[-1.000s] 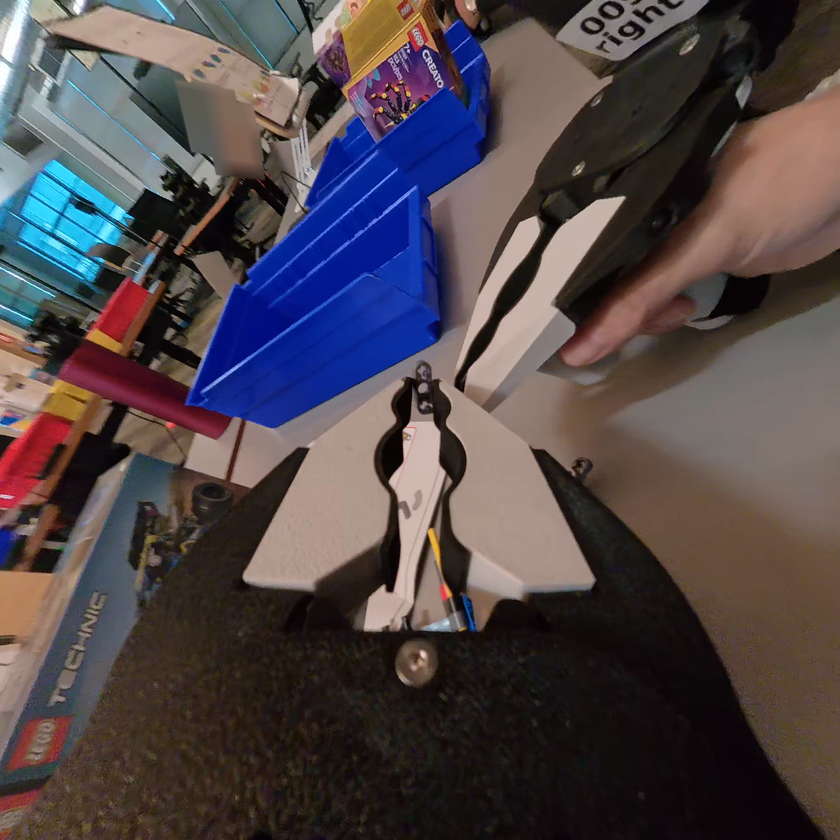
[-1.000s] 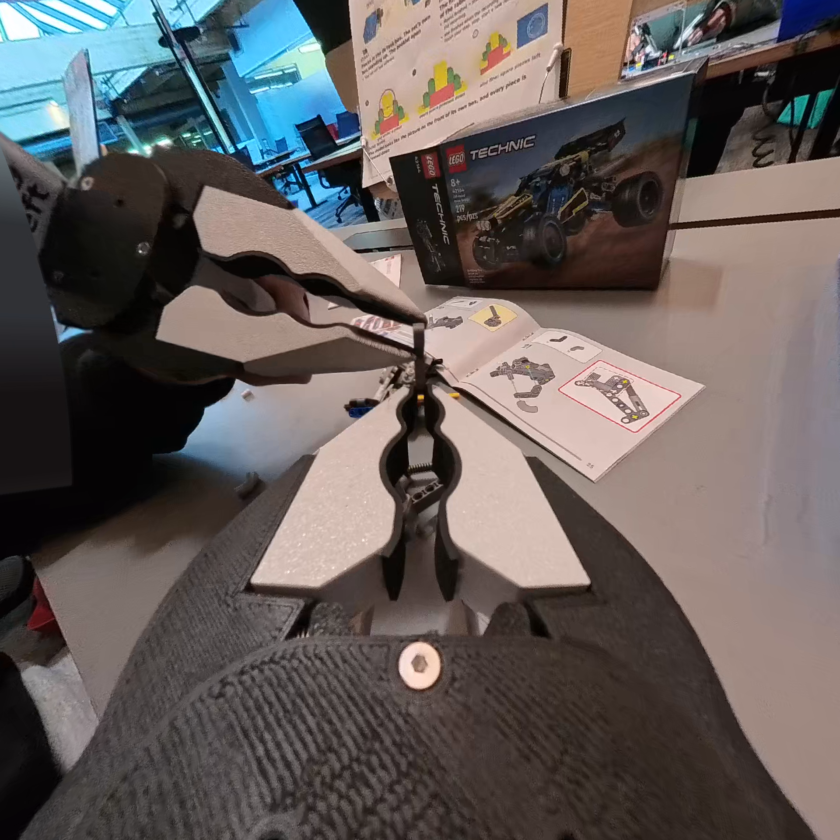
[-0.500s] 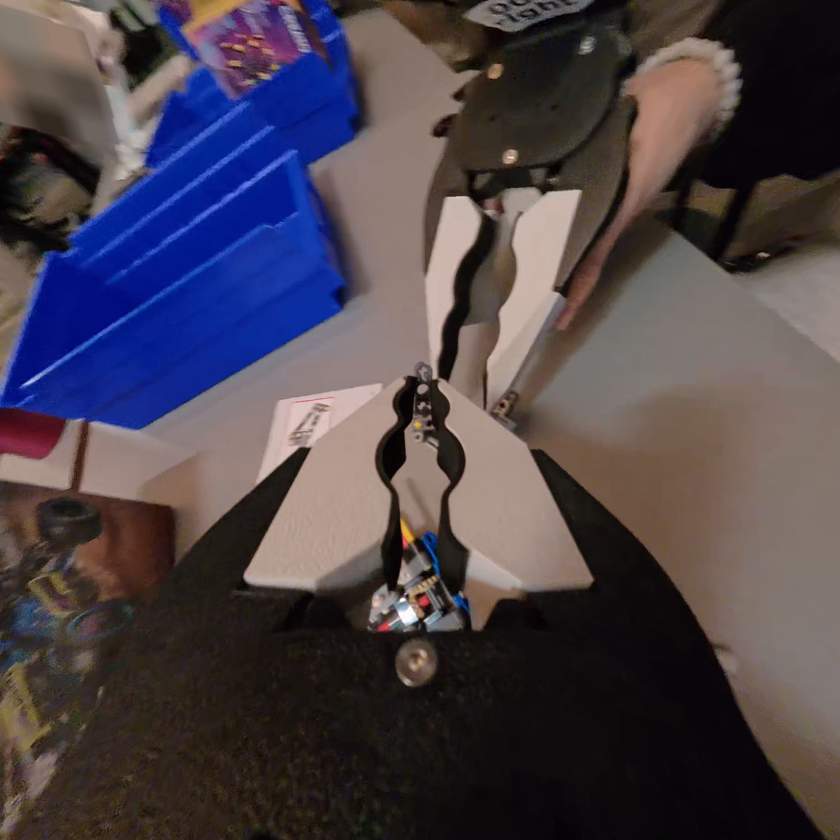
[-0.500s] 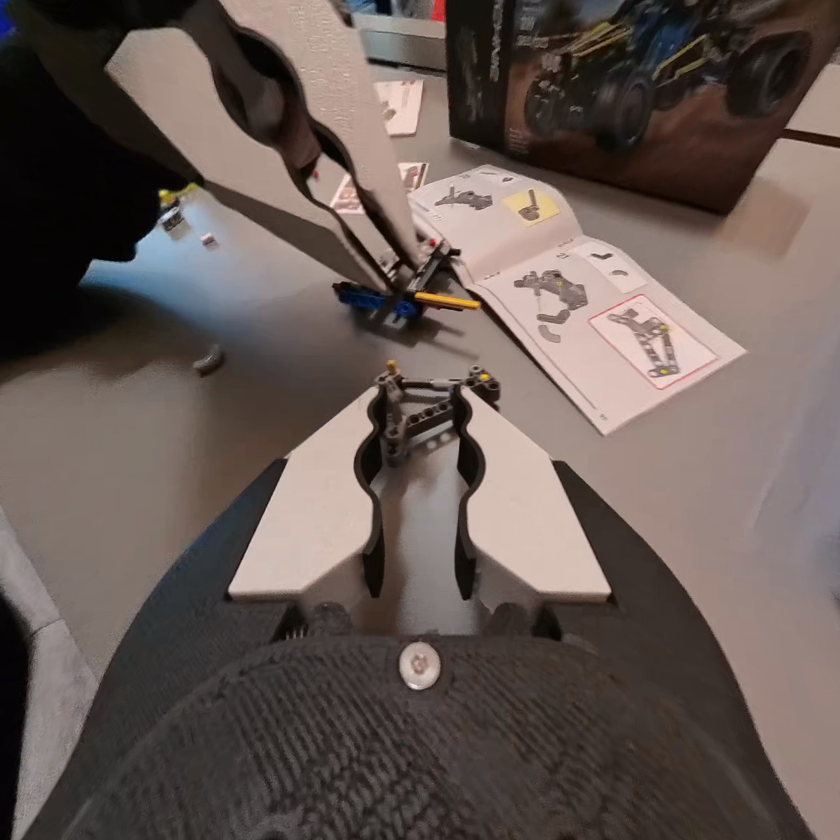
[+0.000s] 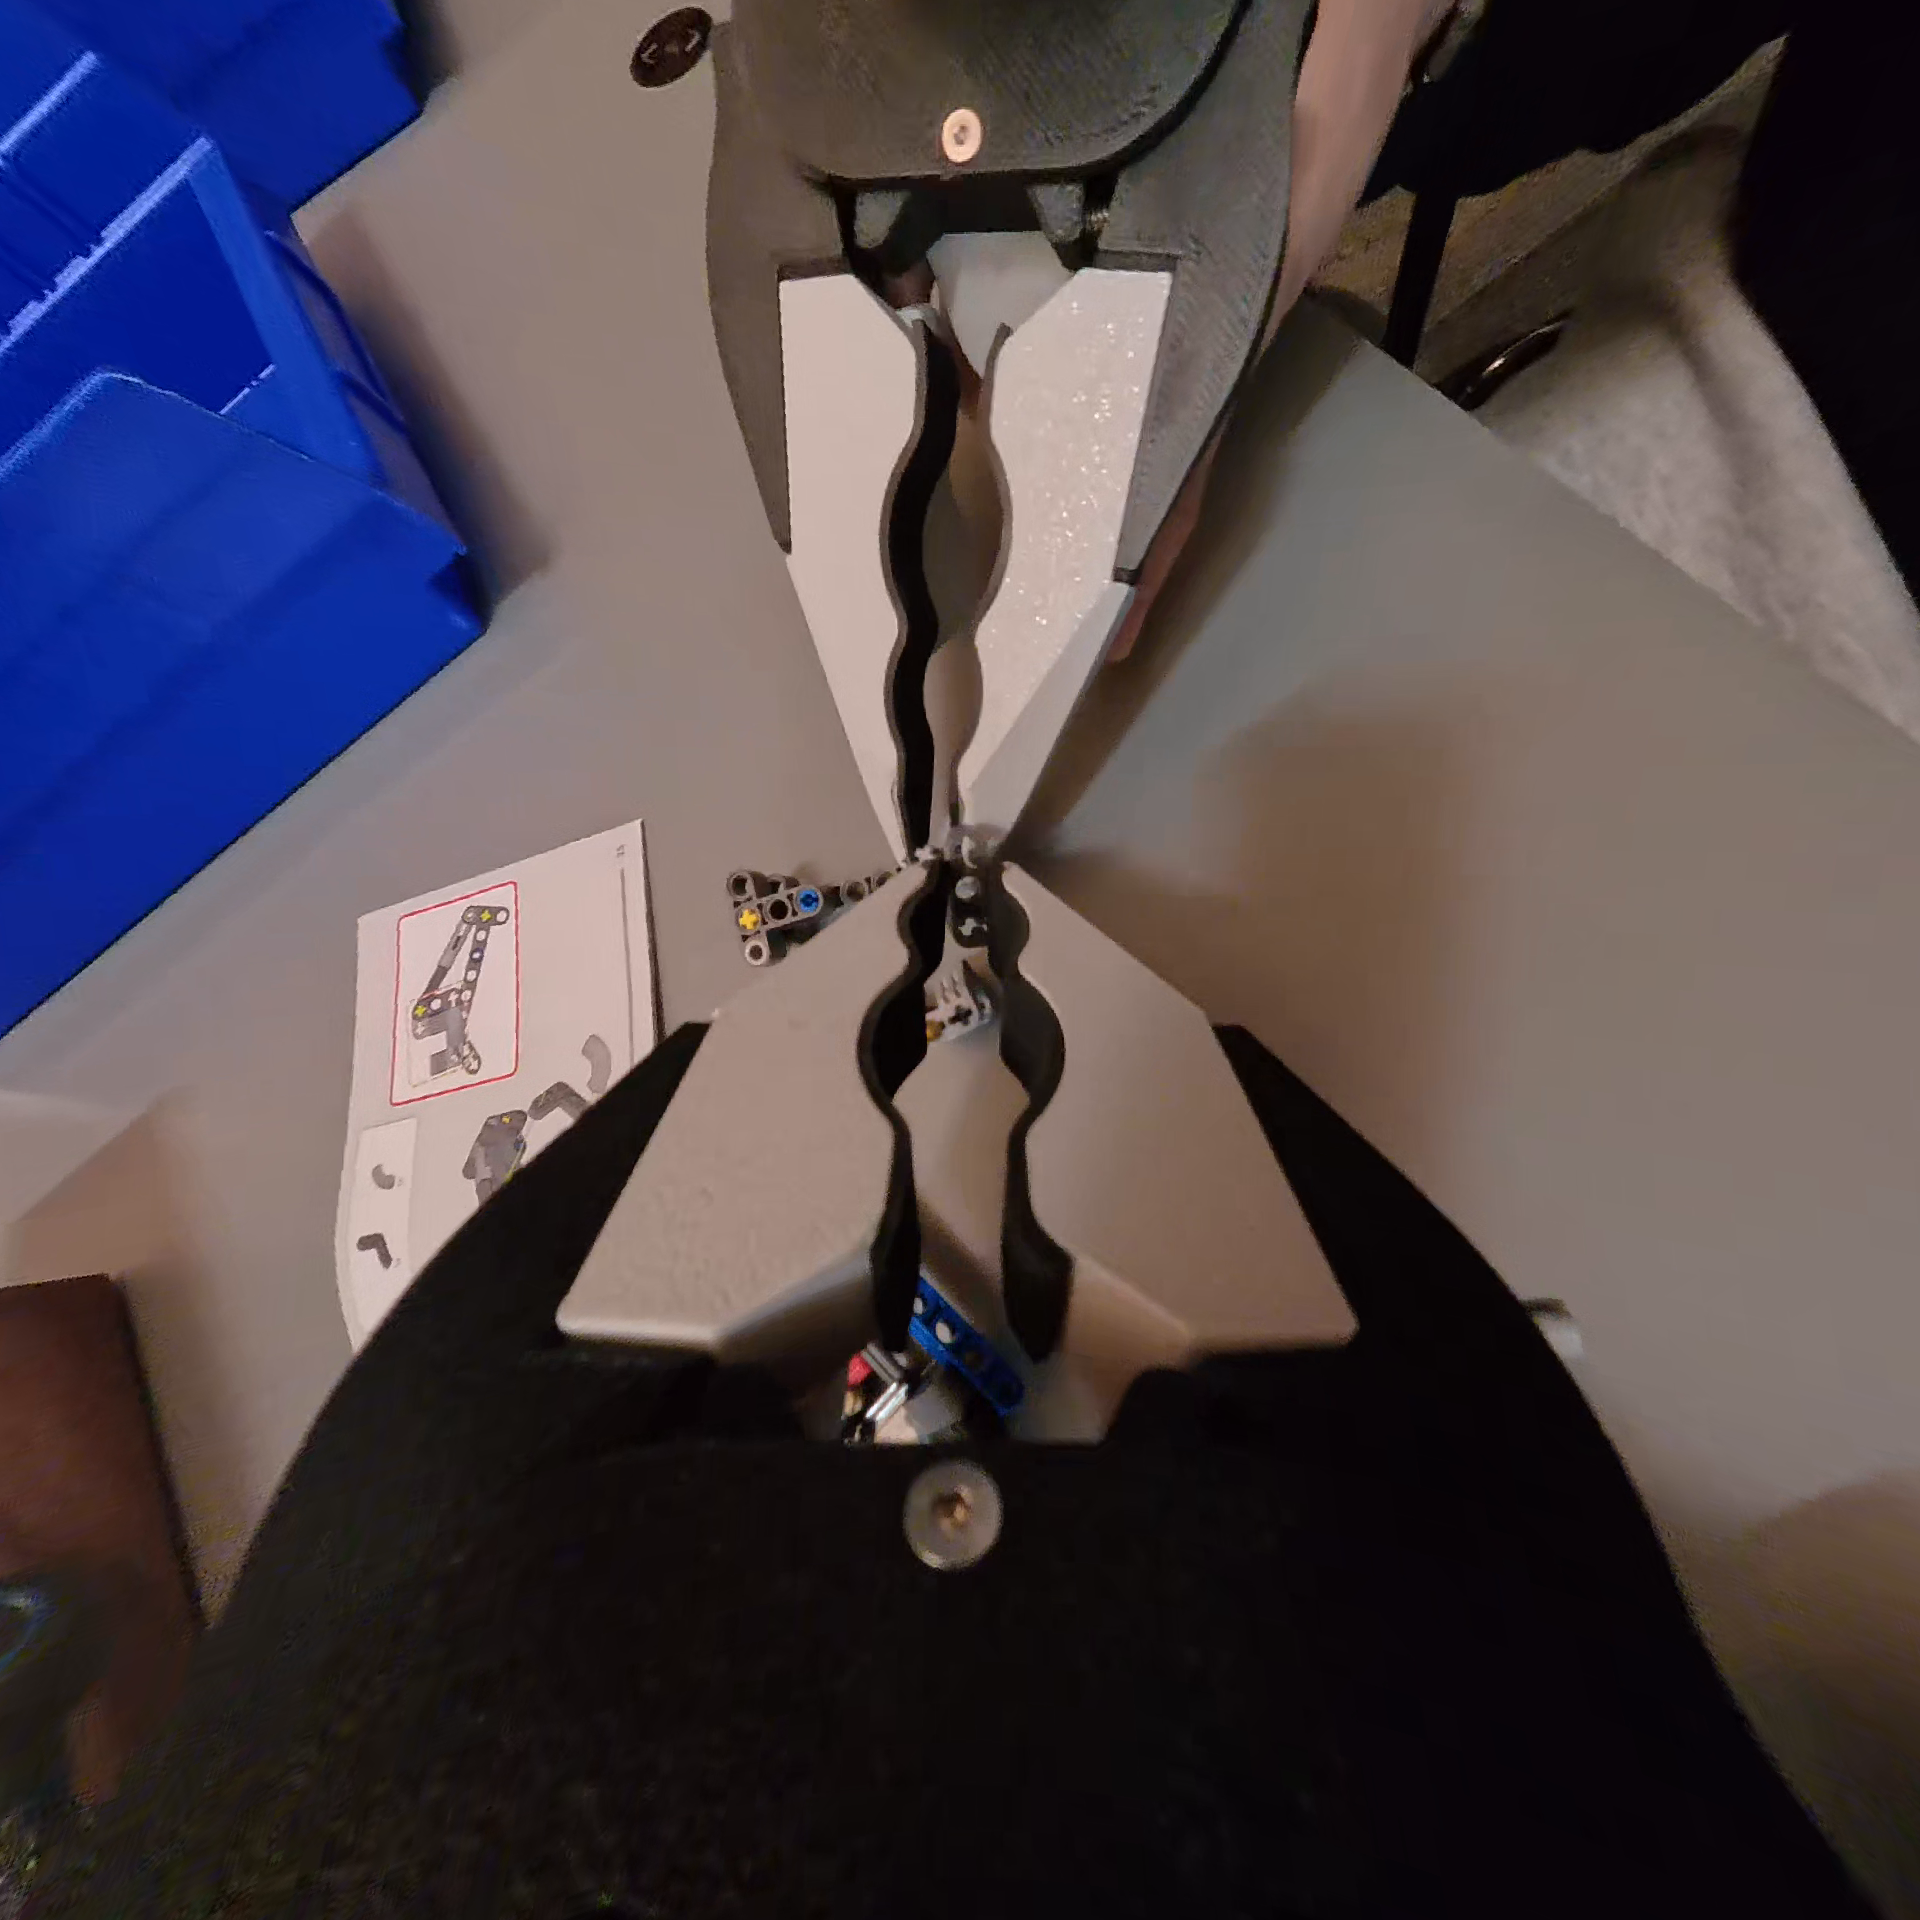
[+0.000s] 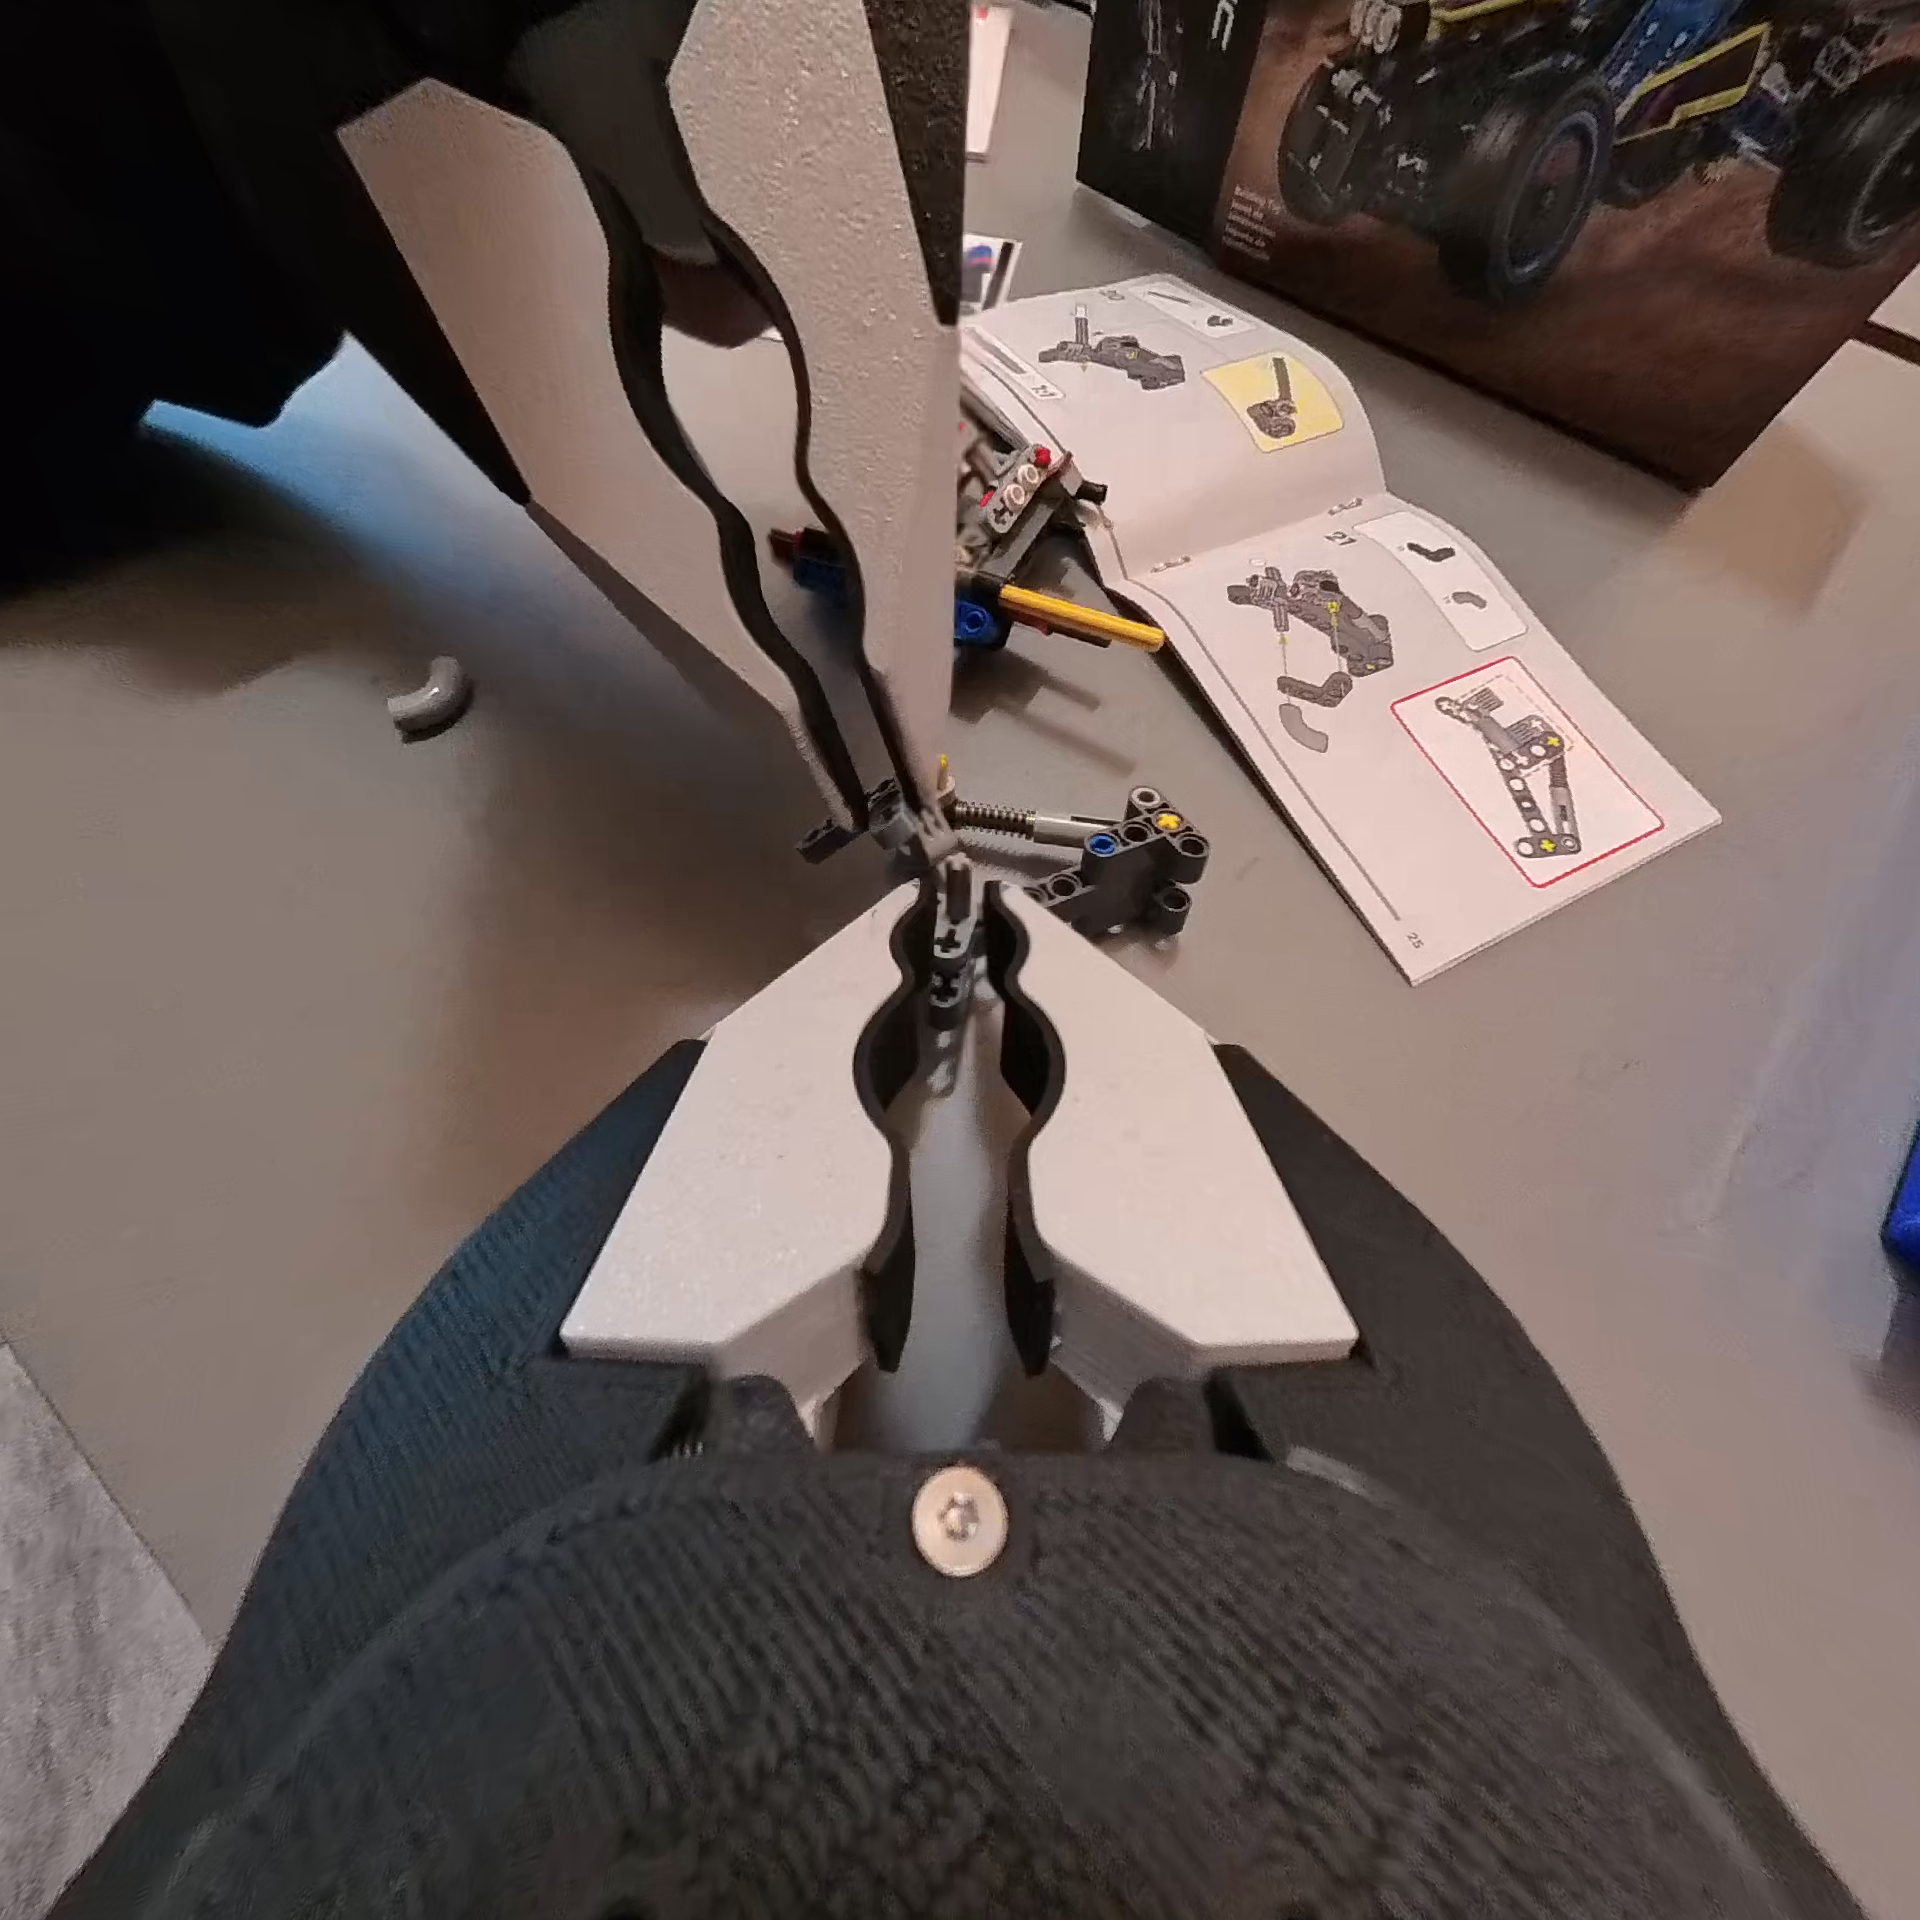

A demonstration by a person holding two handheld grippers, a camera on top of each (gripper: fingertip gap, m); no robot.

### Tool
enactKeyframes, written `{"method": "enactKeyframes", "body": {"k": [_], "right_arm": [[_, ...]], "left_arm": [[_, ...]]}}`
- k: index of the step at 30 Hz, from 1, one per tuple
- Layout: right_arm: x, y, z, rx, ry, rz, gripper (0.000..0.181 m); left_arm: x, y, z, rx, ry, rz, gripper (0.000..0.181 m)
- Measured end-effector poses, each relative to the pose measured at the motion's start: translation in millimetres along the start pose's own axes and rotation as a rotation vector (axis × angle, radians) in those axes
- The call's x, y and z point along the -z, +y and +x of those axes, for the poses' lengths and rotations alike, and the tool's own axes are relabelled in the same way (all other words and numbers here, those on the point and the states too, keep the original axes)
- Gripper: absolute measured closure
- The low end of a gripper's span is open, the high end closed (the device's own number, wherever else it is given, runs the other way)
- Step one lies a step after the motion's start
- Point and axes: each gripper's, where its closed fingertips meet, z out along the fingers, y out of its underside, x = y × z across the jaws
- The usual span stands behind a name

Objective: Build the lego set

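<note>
A small dark grey lego assembly (image 6: 1127, 862) with a spring shock absorber (image 6: 997, 816) and yellow and blue pins hangs just above the grey table; it also shows in the left wrist view (image 5: 774, 914). My right gripper (image 6: 951, 899) is shut on its dark beam (image 6: 951, 945). My left gripper (image 5: 961, 883) is shut on a small dark piece (image 5: 966, 914) at the same end. The two grippers meet tip to tip: the left one (image 6: 883, 816) comes down from above in the right wrist view, and the right one (image 5: 935, 836) shows opposite in the left wrist view.
A larger lego assembly (image 6: 1023, 499) with a yellow axle (image 6: 1081, 618) lies by the open instruction booklet (image 6: 1351, 644). The set's box (image 6: 1558, 208) stands behind. A curved grey piece (image 6: 431, 696) lies to the left. Blue bins (image 5: 156, 520) stand nearby. The table edge (image 5: 1558, 499) is close. The grippers are tip to tip, or close to it.
Both grippers have tipped down toward the table. The right gripper's jaws have closed on the small assembly. The left gripper has moved over from the larger assembly to meet it tip to tip.
</note>
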Motion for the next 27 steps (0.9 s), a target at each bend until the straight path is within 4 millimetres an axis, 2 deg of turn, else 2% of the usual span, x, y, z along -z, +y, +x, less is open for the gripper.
{"method": "enactKeyframes", "body": {"k": [2,8,17,27], "right_arm": [[-0.8,0.7,1.3,0.01,0.02,-0.006,0.171],[-4.3,0.2,-1.5,0.066,0.003,-0.011,0.177],[-4.9,0.8,-7.1,0.271,-0.035,0.008,0.178],[-6.0,3.2,-7.0,0.302,-0.061,-0.003,0.179]], "left_arm": [[-0.6,3.5,-1.4,-0.005,-0.01,-0.024,0.177],[-3.6,13.8,-2.5,-0.05,-0.03,-0.117,0.178],[-4.4,12.2,0.3,-0.214,-0.063,-0.173,0.178],[-6.9,15.4,-0.4,-0.354,-0.073,-0.263,0.178]]}}
